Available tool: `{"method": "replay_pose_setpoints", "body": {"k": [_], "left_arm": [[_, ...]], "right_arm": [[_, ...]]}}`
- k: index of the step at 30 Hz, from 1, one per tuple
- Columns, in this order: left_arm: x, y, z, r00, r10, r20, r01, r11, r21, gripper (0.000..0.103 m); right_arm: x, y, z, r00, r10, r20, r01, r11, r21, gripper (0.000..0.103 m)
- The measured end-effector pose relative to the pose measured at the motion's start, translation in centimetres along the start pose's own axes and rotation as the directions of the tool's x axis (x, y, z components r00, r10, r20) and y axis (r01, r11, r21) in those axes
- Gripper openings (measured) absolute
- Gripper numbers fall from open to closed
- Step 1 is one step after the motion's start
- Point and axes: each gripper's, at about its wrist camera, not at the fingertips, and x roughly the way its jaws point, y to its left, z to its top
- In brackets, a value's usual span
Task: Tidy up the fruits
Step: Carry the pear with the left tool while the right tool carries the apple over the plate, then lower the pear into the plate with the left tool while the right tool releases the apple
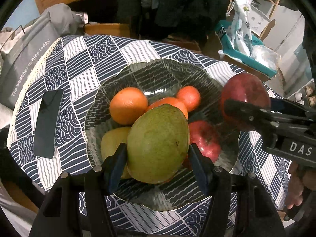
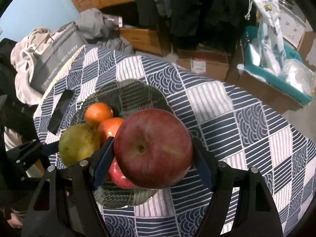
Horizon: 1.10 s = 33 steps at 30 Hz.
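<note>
Gripping status, left gripper (image 1: 157, 156): fingers were closed on a green mango (image 1: 157, 144), one blue pad on each flank; the mango was held above the near half of the bowl.
Gripping status, right gripper (image 2: 153, 161): fingers were closed on a dark red apple (image 2: 153, 148), stem hollow facing the camera; the apple was held over the bowl's right rim.
Container: a ribbed glass bowl (image 1: 158, 71) with a scalloped rim stood on the tablecloth (image 1: 83, 59).
Bowl contents, far side: one large orange (image 1: 128, 105), one smaller orange (image 1: 188, 98), and a third orange (image 1: 167, 103) between them, all touching.
Bowl contents, near left: a yellow-green fruit (image 1: 111, 140), partly hidden behind the mango; its kind could not be told.
Bowl contents, near right: a red apple (image 1: 205, 138) lay just beside the mango.
Surface: the tablecloth was blue and white with wave and stripe squares.
Other item on the cloth: a black phone (image 1: 48, 123) lay flat to the left of the bowl, apart from it.
Background: a grey bag (image 1: 25, 59) with white lettering stood beyond the table's left edge; a teal box (image 1: 254, 61) sat to the right.
</note>
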Motion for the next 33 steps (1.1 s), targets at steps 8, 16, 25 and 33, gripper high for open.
{"method": "replay_pose_setpoints", "body": {"k": [8, 16, 25, 33], "left_arm": [[0.3, 0.1, 0.0, 1.0, -0.001, -0.002, 0.001, 1.0, 0.004, 0.065], [0.3, 0.0, 0.0, 1.0, -0.021, -0.016, 0.021, 1.0, 0.012, 0.065], [-1.7, -0.3, 0.2, 0.999, 0.009, 0.042, -0.009, 1.0, 0.02, 0.074], [-4.3, 0.1, 0.5, 0.995, 0.014, 0.1, -0.014, 1.0, -0.005, 0.074]], "right_arm": [[1.8, 0.3, 0.1, 0.999, 0.007, -0.043, -0.007, 1.0, -0.01, 0.076], [1.9, 0.2, 0.3, 0.999, 0.023, -0.046, -0.023, 1.0, 0.006, 0.078], [-0.4, -0.2, 1.1, 0.998, 0.059, 0.011, -0.059, 0.998, 0.035, 0.078], [-3.3, 0.0, 1.0, 0.997, 0.002, 0.073, -0.004, 1.0, 0.025, 0.078]]}}
